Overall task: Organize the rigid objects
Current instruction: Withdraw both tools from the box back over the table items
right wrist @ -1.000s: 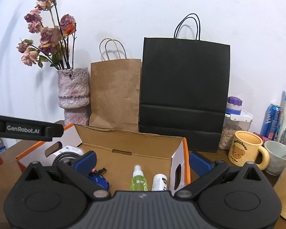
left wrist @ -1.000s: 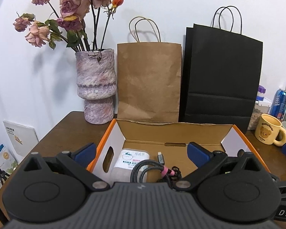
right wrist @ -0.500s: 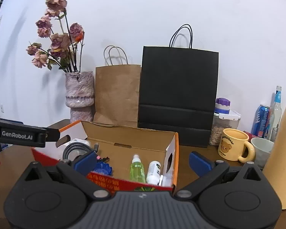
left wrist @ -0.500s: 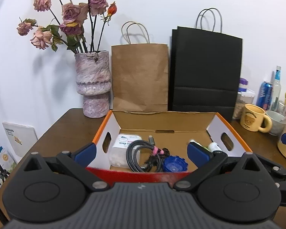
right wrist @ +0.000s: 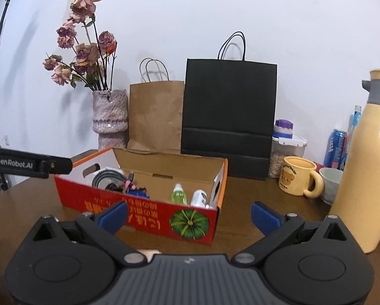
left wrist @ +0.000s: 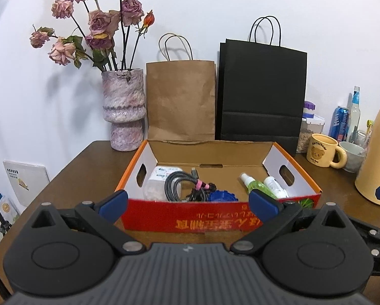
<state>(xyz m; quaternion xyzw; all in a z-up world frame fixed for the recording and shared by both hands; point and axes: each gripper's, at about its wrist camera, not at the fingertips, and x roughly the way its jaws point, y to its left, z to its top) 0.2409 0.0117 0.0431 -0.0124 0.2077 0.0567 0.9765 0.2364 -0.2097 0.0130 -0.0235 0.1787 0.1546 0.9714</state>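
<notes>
An open cardboard box (left wrist: 215, 219) with a red front and orange rim sits on the brown table, also in the right wrist view (right wrist: 149, 216). Inside lie a white container (left wrist: 159, 180), a coiled grey cable (left wrist: 177, 185), a blue round lid (left wrist: 222, 196), a green spray bottle (left wrist: 255, 185) and a white bottle (left wrist: 273, 185). My left gripper (left wrist: 188, 203) is open and empty, just in front of the box. My right gripper (right wrist: 188, 214) is open and empty, in front of the box's right corner.
A pink vase (left wrist: 124, 111) of dried roses, a brown paper bag (left wrist: 181, 101) and a black paper bag (left wrist: 262, 96) stand behind the box. A yellow bear mug (right wrist: 297, 179), white cup (right wrist: 329, 185), tan thermos (right wrist: 365, 167), cans and jar stand at right.
Both grippers have pulled back from over the box toward the table's front edge. The box's red front wall now shows in both views. Both stayed open.
</notes>
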